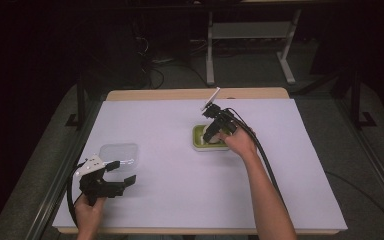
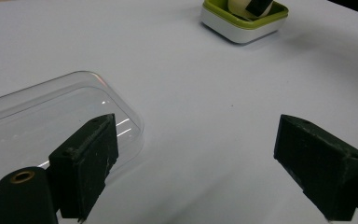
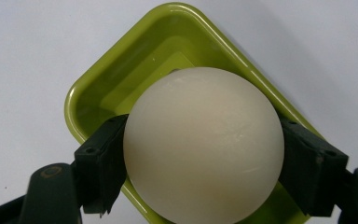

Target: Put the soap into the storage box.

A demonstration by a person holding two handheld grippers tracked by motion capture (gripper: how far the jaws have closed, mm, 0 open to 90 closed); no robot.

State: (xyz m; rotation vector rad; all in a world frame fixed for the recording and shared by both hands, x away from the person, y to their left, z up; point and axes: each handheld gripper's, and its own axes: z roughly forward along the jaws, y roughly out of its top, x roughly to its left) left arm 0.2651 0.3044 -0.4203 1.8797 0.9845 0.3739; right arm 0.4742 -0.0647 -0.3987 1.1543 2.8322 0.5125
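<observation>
A cream ball (image 3: 203,144) sits between the jaws of my right gripper (image 3: 203,161), which is shut on it from both sides. The ball is over the inside of a lime-green tray (image 3: 116,74) with a white base (image 2: 242,30); I cannot tell whether it touches the tray floor. From above, the right gripper (image 1: 211,133) tilts down into the tray (image 1: 196,139) right of the table's middle. My left gripper (image 1: 123,172) stands open and holds nothing at the front left. One jaw reaches over the near edge of a clear plastic container (image 2: 51,116).
A white sheet (image 1: 180,190) covers the table, with a wooden edge (image 1: 195,94) at the back. The clear container (image 1: 120,154) lies at the left. Beyond the table are a dark floor, cables and a white metal frame (image 1: 250,35).
</observation>
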